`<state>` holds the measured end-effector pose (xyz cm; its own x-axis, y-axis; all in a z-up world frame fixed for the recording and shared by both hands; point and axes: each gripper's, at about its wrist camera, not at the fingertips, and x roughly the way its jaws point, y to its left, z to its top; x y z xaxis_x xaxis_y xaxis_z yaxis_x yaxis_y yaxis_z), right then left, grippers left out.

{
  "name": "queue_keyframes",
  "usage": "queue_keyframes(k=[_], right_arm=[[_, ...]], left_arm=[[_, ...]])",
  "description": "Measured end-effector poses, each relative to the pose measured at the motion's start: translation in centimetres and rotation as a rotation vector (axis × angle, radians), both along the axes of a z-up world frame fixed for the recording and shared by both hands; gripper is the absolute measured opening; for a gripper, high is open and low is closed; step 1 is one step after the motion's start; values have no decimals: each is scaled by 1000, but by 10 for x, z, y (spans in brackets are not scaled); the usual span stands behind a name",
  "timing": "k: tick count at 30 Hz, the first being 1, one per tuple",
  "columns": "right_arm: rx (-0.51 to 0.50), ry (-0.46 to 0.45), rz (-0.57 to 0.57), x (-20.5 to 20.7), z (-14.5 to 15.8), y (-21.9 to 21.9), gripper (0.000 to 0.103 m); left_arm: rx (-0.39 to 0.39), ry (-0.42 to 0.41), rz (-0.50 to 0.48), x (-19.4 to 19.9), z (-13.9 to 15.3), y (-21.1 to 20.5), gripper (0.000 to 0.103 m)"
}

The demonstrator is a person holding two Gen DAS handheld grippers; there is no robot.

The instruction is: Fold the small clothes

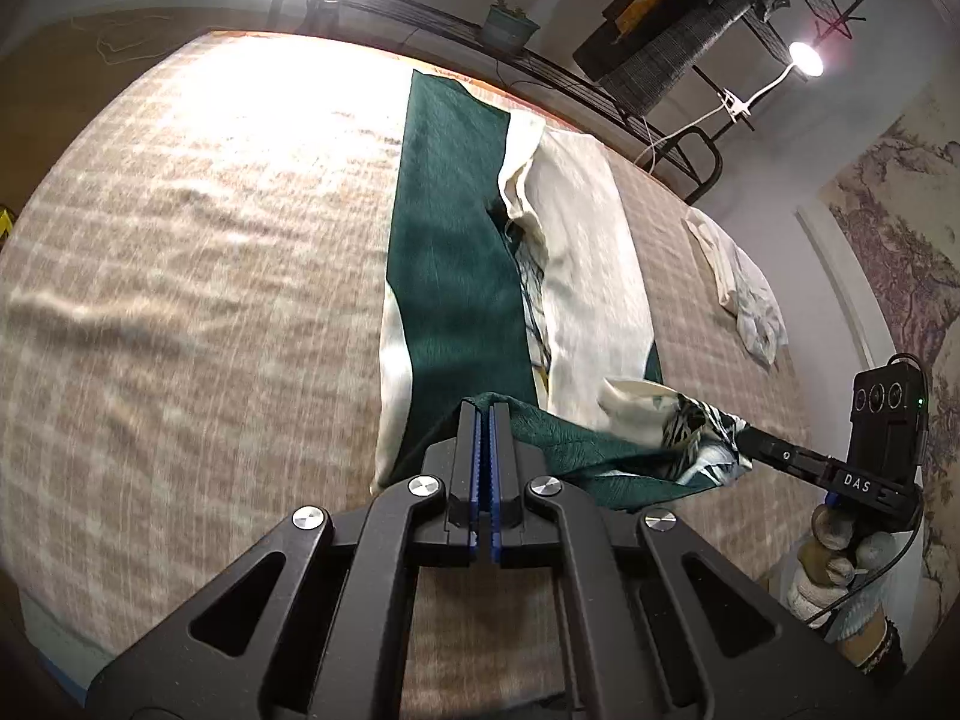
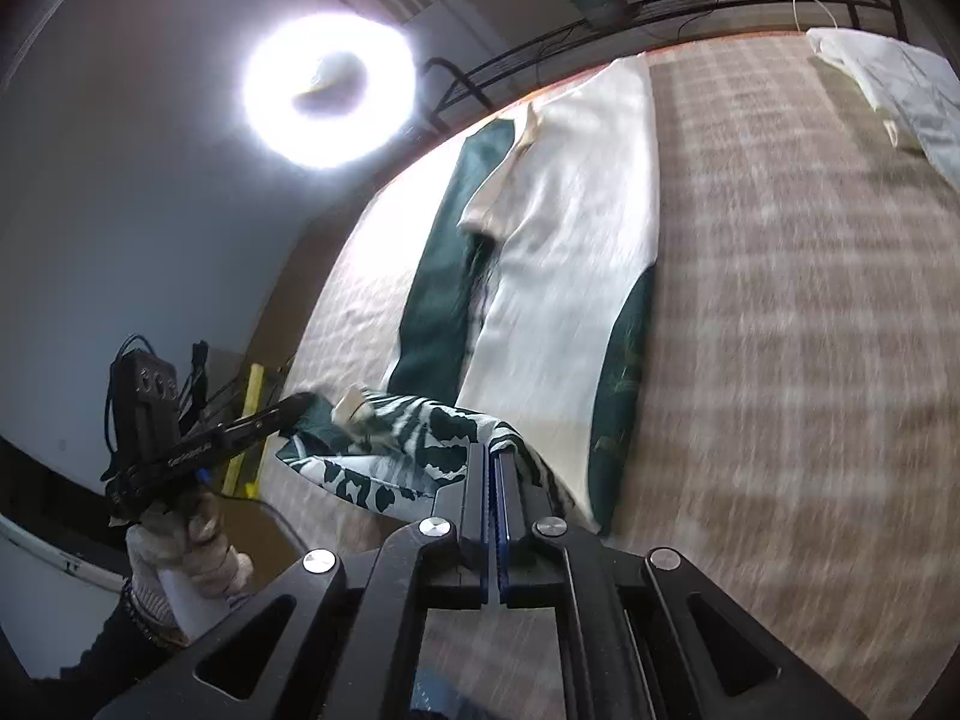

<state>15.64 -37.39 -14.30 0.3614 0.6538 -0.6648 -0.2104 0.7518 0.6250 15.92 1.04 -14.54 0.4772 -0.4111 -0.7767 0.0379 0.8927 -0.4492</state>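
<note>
A long green and cream garment (image 1: 456,276) lies stretched on the checked bed cover (image 1: 198,276), folded lengthwise. My left gripper (image 1: 485,408) is shut on its near green edge and holds that end lifted. My right gripper (image 1: 747,435) is shut on the same end's patterned corner, to the right. In the right wrist view the garment (image 2: 558,276) runs away from me, my right gripper (image 2: 495,450) is shut on the green and white patterned hem (image 2: 414,450), and my left gripper (image 2: 300,405) grips the same hem at the left.
A crumpled white cloth (image 1: 741,282) lies on the bed's right side, also shown in the right wrist view (image 2: 900,90). A ring light (image 2: 329,90), a metal bed rail (image 1: 540,69) and a potted plant (image 1: 509,24) stand beyond the far edge.
</note>
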Motion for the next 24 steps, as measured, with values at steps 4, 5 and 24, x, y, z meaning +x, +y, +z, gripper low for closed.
queue_keyframes(k=[4, 5, 24], right_arm=[[2, 7, -40, 25, -1, -6, 0], [2, 9, -48, 30, -2, -5, 0], [-20, 68, -139, 115, -38, -8, 1]], left_arm=[[12, -2, 17, 19, 0, 0, 0], [15, -1, 19, 25, -1, 1, 0], [67, 34, 80, 108, -31, -7, 0]])
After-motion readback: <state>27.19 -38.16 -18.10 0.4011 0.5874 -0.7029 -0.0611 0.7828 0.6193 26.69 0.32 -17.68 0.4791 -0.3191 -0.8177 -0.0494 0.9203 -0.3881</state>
